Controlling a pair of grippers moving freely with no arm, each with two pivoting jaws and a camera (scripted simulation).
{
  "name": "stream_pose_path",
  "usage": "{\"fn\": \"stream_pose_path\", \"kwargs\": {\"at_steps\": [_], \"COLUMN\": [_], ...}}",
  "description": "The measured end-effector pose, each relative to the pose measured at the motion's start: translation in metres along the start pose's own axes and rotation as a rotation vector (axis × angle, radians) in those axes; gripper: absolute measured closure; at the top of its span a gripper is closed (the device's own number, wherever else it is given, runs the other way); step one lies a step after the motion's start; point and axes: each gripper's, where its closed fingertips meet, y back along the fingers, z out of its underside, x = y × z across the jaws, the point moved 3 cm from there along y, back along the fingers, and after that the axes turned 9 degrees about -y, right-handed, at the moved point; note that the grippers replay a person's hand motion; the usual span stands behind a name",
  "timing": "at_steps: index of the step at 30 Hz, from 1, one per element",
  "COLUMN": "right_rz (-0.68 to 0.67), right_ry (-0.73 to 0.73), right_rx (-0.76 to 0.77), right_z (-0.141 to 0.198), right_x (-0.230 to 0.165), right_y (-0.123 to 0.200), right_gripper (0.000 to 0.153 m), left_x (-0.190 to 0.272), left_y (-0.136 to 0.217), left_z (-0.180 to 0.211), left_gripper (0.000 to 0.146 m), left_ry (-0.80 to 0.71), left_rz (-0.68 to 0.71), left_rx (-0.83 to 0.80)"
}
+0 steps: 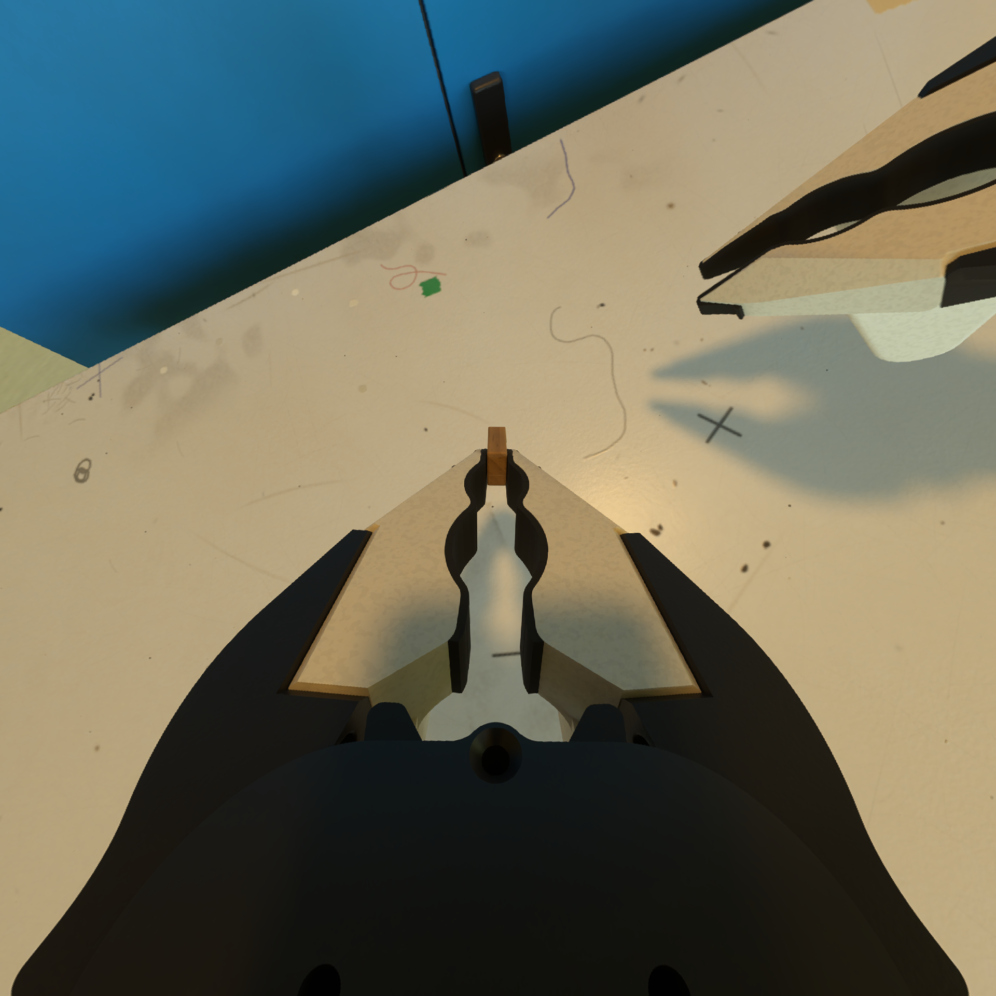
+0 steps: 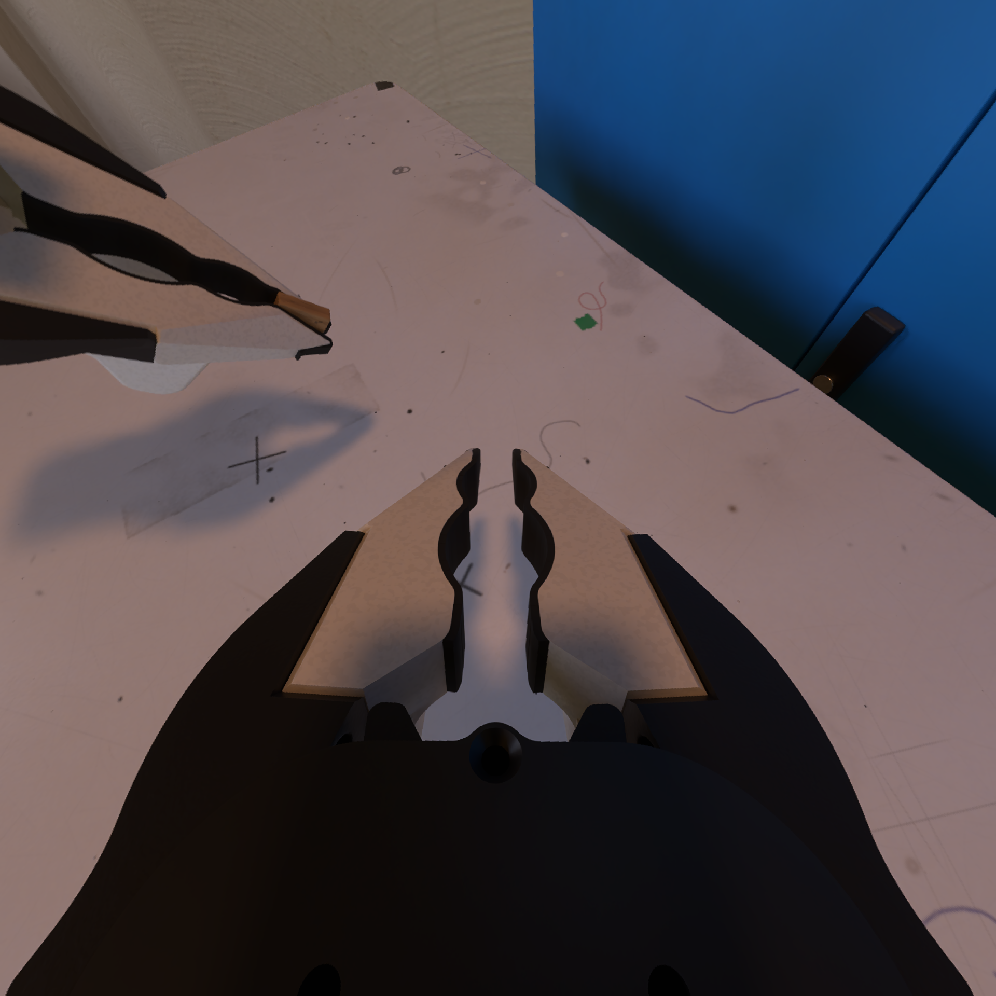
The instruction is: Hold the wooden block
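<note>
The wooden block (image 1: 496,463) is a small, thin, light-brown piece. My left gripper (image 1: 496,458) is shut on it at the very fingertips and holds it above the beige table (image 1: 269,539); the block's end sticks out past the tips. In the right wrist view the same block (image 2: 302,311) shows in the left gripper (image 2: 318,329) at the upper left. My right gripper (image 2: 496,458) is empty, with a narrow gap between its jaws, and hovers over the table. It also shows in the left wrist view (image 1: 706,288) at the upper right, apart from the block.
A blue cabinet (image 1: 215,135) with a black handle (image 1: 491,118) stands beyond the table's far edge. The table top carries a green mark (image 1: 431,287), a pencilled cross (image 1: 719,424), scribbles and smudges. A pale wall (image 2: 269,81) rises behind the table's corner.
</note>
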Motion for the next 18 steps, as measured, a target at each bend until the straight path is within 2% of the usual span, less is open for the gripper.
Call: {"fn": "stream_pose_path", "kwargs": {"at_steps": [9, 18], "right_rz": [-0.054, -0.062], "right_ry": [-0.011, -0.052], "right_rx": [-0.056, -0.143], "right_z": [0.008, 0.03], "right_x": [0.001, 0.024], "right_y": [0.021, 0.05], "right_gripper": [0.124, 0.122], "left_x": [-0.002, -0.008], "left_y": [0.001, 0.004], "left_z": [-0.006, -0.028], "left_gripper": [0.141, 0.141], "left_ry": [-0.139, -0.313], "left_rz": [0.01, -0.016], "left_rx": [-0.114, -0.221]}}
